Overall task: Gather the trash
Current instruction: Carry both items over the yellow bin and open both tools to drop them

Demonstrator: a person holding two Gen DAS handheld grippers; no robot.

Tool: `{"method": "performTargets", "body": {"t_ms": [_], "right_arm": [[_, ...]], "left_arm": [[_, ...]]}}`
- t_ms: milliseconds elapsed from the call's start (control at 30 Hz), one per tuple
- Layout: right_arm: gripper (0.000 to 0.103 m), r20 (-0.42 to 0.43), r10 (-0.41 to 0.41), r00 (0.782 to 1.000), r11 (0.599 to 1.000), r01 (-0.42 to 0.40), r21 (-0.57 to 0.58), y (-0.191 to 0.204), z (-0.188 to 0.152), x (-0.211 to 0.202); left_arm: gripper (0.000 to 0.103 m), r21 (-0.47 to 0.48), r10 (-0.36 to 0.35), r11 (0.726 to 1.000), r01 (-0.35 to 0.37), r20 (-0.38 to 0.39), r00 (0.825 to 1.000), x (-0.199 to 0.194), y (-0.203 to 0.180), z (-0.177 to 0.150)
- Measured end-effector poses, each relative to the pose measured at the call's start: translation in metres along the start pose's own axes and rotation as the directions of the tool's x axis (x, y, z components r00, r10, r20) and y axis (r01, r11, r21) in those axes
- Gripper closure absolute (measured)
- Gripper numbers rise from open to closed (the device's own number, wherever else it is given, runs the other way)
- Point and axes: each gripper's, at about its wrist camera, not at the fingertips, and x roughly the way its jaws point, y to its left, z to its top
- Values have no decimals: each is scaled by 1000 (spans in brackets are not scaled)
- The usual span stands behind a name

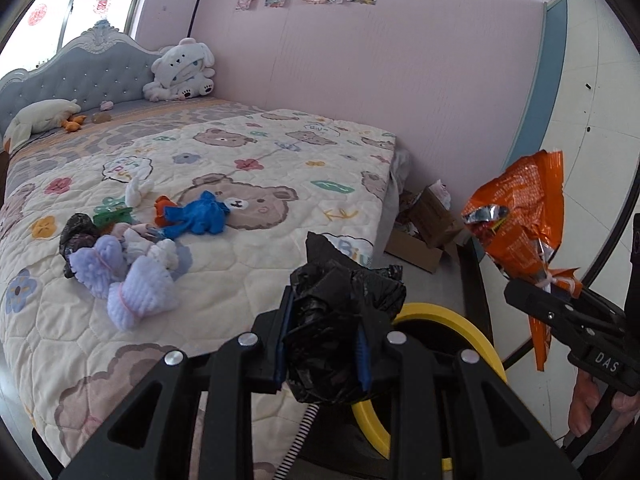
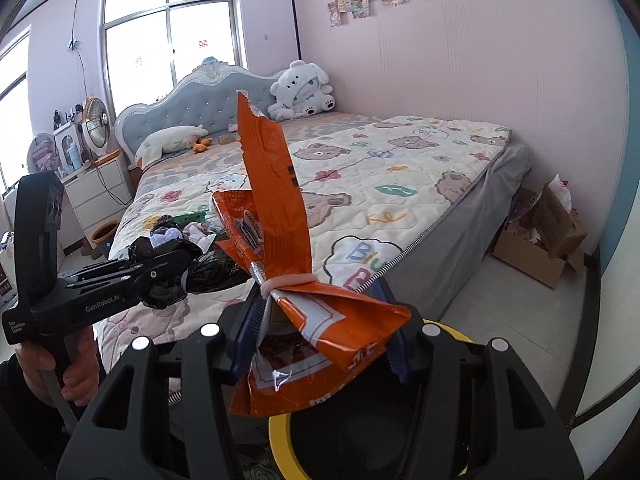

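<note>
My left gripper [image 1: 322,344] is shut on a crumpled black plastic bag [image 1: 340,320], held above a yellow-rimmed bin [image 1: 460,320] by the foot of the bed. The right gripper [image 2: 320,336] is shut on an orange snack wrapper [image 2: 276,216] knotted with a pale band, also over the yellow bin rim [image 2: 280,432]. From the left wrist view, the wrapper [image 1: 520,220] and right gripper [image 1: 556,300] hang at the right. In the right wrist view, the left gripper [image 2: 172,276] with its black bag [image 2: 216,268] shows at the left.
On the bed quilt [image 1: 248,160] lies a heap: lilac fluffy socks [image 1: 132,284], a blue cloth [image 1: 196,216], another black bag [image 1: 74,232] and a green item [image 1: 112,216]. An open cardboard box [image 1: 424,232] with scraps sits on the floor by the wall. A plush toy [image 1: 184,72] leans on the headboard.
</note>
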Motion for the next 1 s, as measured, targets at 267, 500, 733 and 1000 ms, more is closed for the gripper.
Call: {"method": "performTargets", "body": {"t_ms": [267, 500, 733, 1000], "right_arm": [[52, -28, -59, 998, 998, 60, 29, -35, -18, -11], [52, -78, -60, 995, 995, 66, 74, -62, -35, -3], [49, -106, -60, 993, 990, 73, 122, -78, -46, 5], [44, -99, -67, 993, 986, 81, 144, -81, -47, 7]], "left_arm": [[78, 59, -42, 997, 47, -79, 996, 25, -38, -19], [78, 72, -79, 993, 92, -165, 983, 45, -59, -37], [78, 79, -101, 990, 121, -218, 971, 60, -70, -50], [75, 87, -119, 986, 141, -221, 968, 65, -74, -53]]}}
